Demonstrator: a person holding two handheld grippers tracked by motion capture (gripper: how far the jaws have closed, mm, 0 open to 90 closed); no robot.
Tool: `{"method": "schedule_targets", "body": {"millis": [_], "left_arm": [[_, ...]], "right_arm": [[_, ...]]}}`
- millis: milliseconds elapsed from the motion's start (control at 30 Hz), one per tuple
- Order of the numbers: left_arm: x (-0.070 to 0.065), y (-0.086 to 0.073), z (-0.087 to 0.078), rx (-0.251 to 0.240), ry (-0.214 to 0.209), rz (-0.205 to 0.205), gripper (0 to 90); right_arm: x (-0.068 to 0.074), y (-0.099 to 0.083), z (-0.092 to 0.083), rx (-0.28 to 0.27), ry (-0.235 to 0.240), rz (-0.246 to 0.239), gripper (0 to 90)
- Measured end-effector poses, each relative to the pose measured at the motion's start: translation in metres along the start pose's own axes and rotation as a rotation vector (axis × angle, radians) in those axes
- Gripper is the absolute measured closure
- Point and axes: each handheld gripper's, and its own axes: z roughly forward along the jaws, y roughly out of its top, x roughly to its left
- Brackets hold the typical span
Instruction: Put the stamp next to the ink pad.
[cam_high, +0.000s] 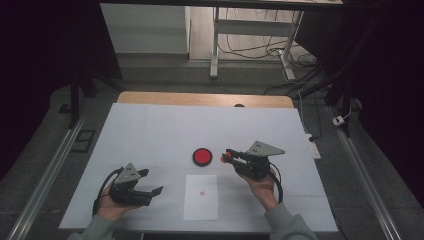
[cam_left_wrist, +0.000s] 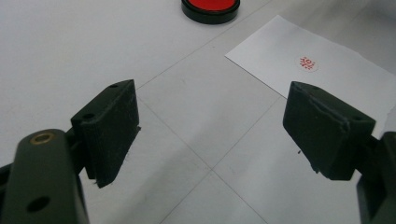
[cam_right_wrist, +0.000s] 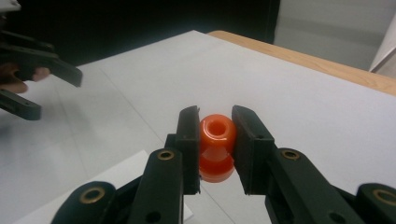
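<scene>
White matte table cover (cam_high: 150, 130) with faint grid seams, wooden edge at 12 o'clock, dark floor around; right gripper (cam_right_wrist: 215, 135) clenched on an orange stamp (cam_right_wrist: 215, 140), glossy plastic, waisted spool shape with a hollow round end, held between flat black pads; it sits just at 3 o'clock of a round red ink pad (cam_high: 202, 156) in a black rim; left gripper (cam_left_wrist: 210, 130) released, blocky black jaws well apart over bare table at 8 o'clock; white paper sheet (cam_high: 201, 197) at 6 o'clock of the pad, small red stamped mark (cam_left_wrist: 307, 63) on it.
</scene>
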Motion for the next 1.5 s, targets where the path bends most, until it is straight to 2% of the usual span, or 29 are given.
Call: {"method": "schedule_targets", "body": {"millis": [633, 1033, 1100, 1200, 1500], "left_arm": [[-0.001, 0.001, 0.000, 0.003, -0.005, 0.004, 19.4], [-0.002, 0.001, 0.001, 0.009, -0.008, 0.005, 19.5], [-0.002, 0.001, 0.001, 0.010, -0.009, 0.004, 19.5], [-0.002, 0.002, 0.001, 0.010, -0.009, 0.006, 19.5], [-0.002, 0.002, 0.002, 0.011, -0.009, 0.005, 19.5]], "right_arm": [[-0.018, -0.004, 0.018, 0.065, -0.071, 0.009, 71.9], [-0.021, -0.015, 0.040, 0.151, -0.071, 0.014, 71.9], [-0.020, -0.017, 0.045, 0.166, -0.070, 0.001, 71.8], [-0.020, -0.020, 0.049, 0.170, -0.064, 0.002, 71.9], [-0.019, -0.026, 0.055, 0.215, -0.065, -0.007, 71.8]]}}
